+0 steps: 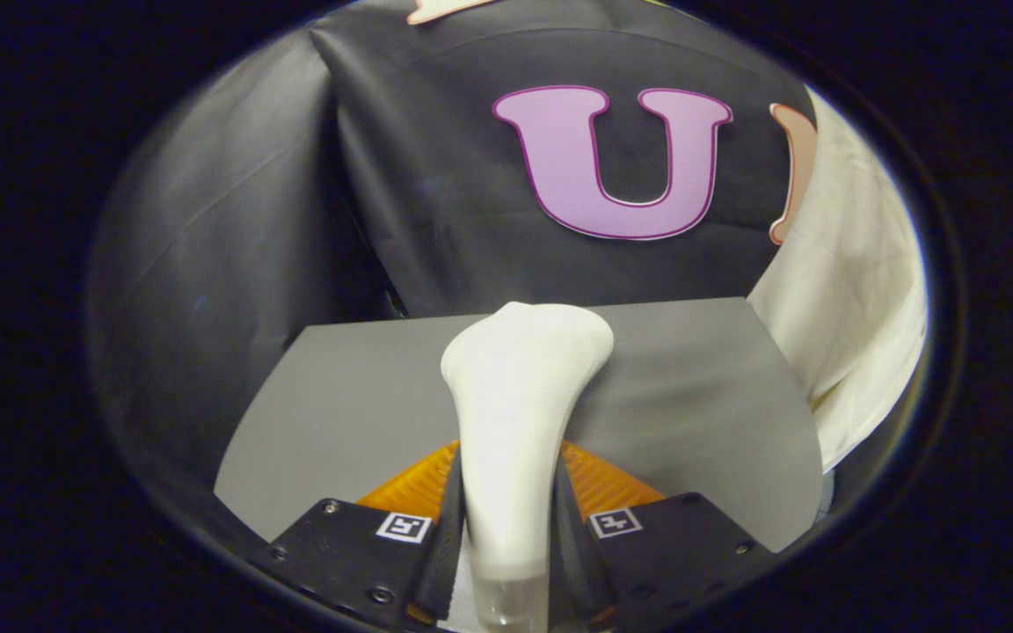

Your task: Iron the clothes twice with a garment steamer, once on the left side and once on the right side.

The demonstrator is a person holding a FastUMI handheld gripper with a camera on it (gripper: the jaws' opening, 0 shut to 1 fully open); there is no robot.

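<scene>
Hanging on the left side is the dark booth wall [234, 229], and it is folding back into a shadowy corner there. Below it, a flat grey table [691, 396] is lying in front of the wall and is stretching out past both fingers.

In the middle, the gripper [506, 519] is squeezing the garment steamer [515, 413]. Its two fingers [445, 536] are pressing on the thin handle from both sides, so the claw is closed down almost all the way, with just the handle filling the gap. The steamer is white and smooth. It is standing up between the fingers and is getting wider toward its rounded head, which is pointing forward over the table and leaning a little to the right. Near the very bottom the handle is looking paler and a bit see-through, but the view is blurry there, so it is hard to be sure what that part is.

On the right, beyond the fingers and past the table's far right corner, the clothes [849, 290] are hanging. This is a cream-white cloth, and it is draping down in front of the wall with soft folds. Its lower edge is dropping down beside the right side of the table. The steamer's head is staying well apart from the cloth and is not touching it.
</scene>
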